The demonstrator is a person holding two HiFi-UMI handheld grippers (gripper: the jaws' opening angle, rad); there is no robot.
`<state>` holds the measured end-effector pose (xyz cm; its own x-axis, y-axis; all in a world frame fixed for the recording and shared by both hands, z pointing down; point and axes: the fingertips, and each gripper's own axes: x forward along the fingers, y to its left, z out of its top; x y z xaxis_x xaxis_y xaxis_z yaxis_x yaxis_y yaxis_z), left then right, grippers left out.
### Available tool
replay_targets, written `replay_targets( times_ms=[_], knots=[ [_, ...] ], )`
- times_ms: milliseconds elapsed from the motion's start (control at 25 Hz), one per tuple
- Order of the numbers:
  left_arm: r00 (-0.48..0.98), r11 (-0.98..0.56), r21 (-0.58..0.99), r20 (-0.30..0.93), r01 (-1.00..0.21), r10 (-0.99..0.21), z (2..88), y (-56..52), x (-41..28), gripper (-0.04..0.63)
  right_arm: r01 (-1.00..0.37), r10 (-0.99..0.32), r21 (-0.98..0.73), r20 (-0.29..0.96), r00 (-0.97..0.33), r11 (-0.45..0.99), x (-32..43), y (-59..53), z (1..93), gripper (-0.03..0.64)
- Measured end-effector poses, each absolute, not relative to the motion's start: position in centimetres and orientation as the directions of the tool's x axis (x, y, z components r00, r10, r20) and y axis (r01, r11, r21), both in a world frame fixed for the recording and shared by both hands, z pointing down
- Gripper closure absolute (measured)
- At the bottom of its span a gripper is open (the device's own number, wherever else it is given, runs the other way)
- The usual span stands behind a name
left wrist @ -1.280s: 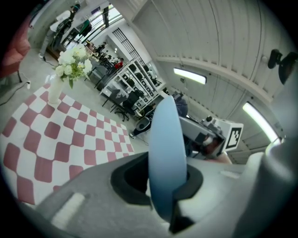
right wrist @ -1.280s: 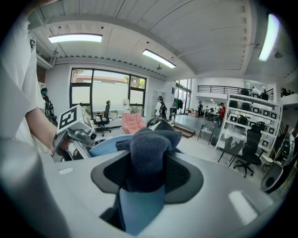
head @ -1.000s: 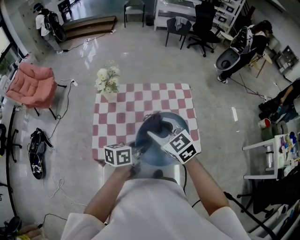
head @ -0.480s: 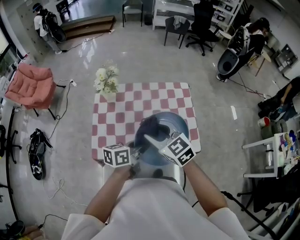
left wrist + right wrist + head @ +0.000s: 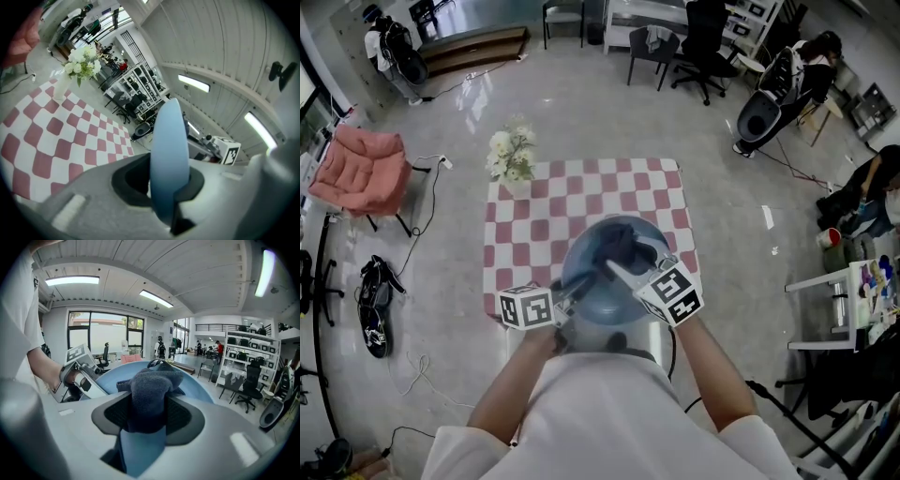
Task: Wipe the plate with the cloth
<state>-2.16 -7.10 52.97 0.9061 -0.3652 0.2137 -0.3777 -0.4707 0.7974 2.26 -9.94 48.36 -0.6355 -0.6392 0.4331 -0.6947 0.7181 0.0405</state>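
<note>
While left gripper (image 5: 169, 190) clamps plate (image 5: 169, 140), right (image 5: 144, 416) clamps cloth (image 5: 152, 383).

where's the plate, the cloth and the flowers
plate (image 5: 602, 305), head view, bare lower part of its face
cloth (image 5: 152, 387), right gripper view, middle of the bunched fabric
flowers (image 5: 512, 155), head view, the white blooms

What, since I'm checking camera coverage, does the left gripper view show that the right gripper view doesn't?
Only the left gripper view shows the checked tablecloth and the vase of white flowers. It also shows the left gripper with its jaws shut on the blue plate, seen edge-on. Only the right gripper view shows the dark blue cloth clamped in the right gripper, lying against the plate's face. Both views show that plate.
</note>
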Motion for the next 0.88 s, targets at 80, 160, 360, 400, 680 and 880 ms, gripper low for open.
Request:
replay_targets(
  times_ms=[80, 160, 360, 400, 680, 880],
  knots=[
    [0.902, -0.47, 0.795, 0.214, -0.384, -0.375, 52.9, -7.3, -2.6, 0.546, -0.714, -0.651, 0.036, 0.444, -0.616, 0.699, 3.6, -10.1, 48.8, 0.413],
    [0.898, -0.468, 0.793, 0.214, -0.389, -0.384, 53.0, -7.5, -2.7, 0.545, -0.731, -0.66, 0.029, 0.455, -0.598, 0.682, 4.9, -10.0, 49.3, 0.413],
    [0.894, -0.467, 0.791, 0.215, -0.396, -0.394, 53.0, -7.6, -2.9, 0.546, -0.757, -0.677, 0.04, 0.48, -0.558, 0.652, 6.9, -9.8, 50.2, 0.413],
    [0.893, -0.466, 0.791, 0.215, -0.397, -0.397, 53.0, -7.7, -2.9, 0.546, -0.76, -0.681, 0.048, 0.484, -0.55, 0.648, 7.3, -9.7, 50.3, 0.413],
    [0.88, -0.459, 0.786, 0.216, -0.414, -0.424, 52.9, -8.4, -2.7, 0.546, -0.772, -0.693, 0.113, 0.535, -0.483, 0.625, 9.6, -9.3, 51.5, 0.413],
    [0.87, -0.46, 0.783, 0.202, -0.42, -0.45, 52.4, -9.0, -2.3, 0.546, -0.763, -0.671, 0.095, 0.553, -0.494, 0.64, 9.6, -8.3, 52.3, 0.413]
  ],
)
